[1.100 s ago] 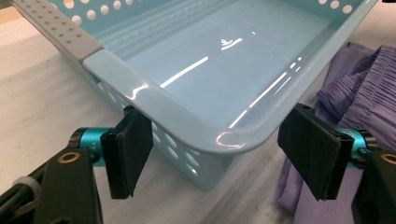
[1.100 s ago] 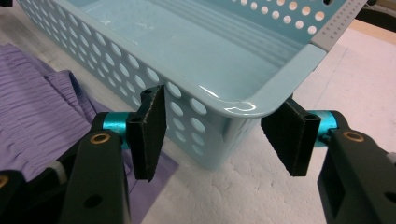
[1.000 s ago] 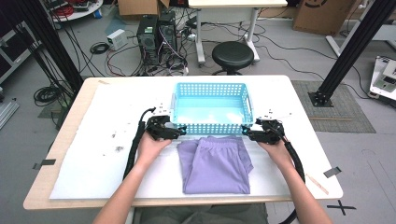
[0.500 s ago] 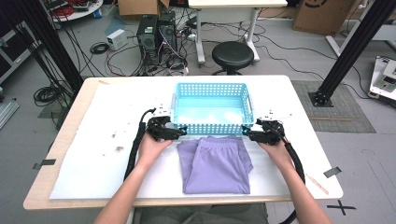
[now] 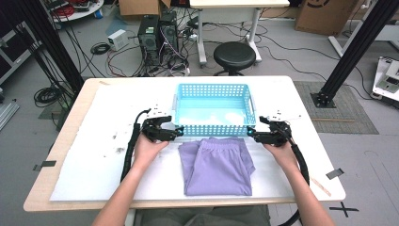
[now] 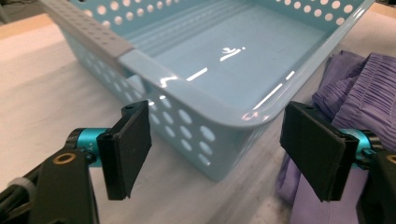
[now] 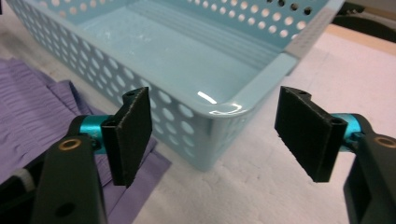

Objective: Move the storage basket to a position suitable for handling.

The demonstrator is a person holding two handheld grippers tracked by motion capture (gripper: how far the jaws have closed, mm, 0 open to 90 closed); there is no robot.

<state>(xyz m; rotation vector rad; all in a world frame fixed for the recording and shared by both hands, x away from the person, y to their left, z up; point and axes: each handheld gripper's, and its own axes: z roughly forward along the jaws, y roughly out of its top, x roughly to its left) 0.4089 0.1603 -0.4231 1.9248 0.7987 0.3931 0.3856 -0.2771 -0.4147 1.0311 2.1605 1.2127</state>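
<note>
Now, from the high view, a blue basket [image 5: 214,109] is standing on the white table [image 5: 84,160], and a folded purple cloth [image 5: 216,165] is lying just before its near wall. The left gripper [image 5: 175,133] is sitting at the basket's near left corner, and the right gripper [image 5: 251,133] is sitting at the near right corner. Each one is being held by a hand [image 5: 147,149].

From the left gripper view, the jaws are standing wide apart, released, with the basket's corner [image 6: 219,140] between them and nothing grasped. The cloth [image 6: 348,98] is lying at the right.

From the right gripper view, the jaws are also spread and released, framing the other corner of the basket [image 7: 210,135]. The cloth [image 7: 32,112] is lying at the left, touching the basket's wall.
</note>
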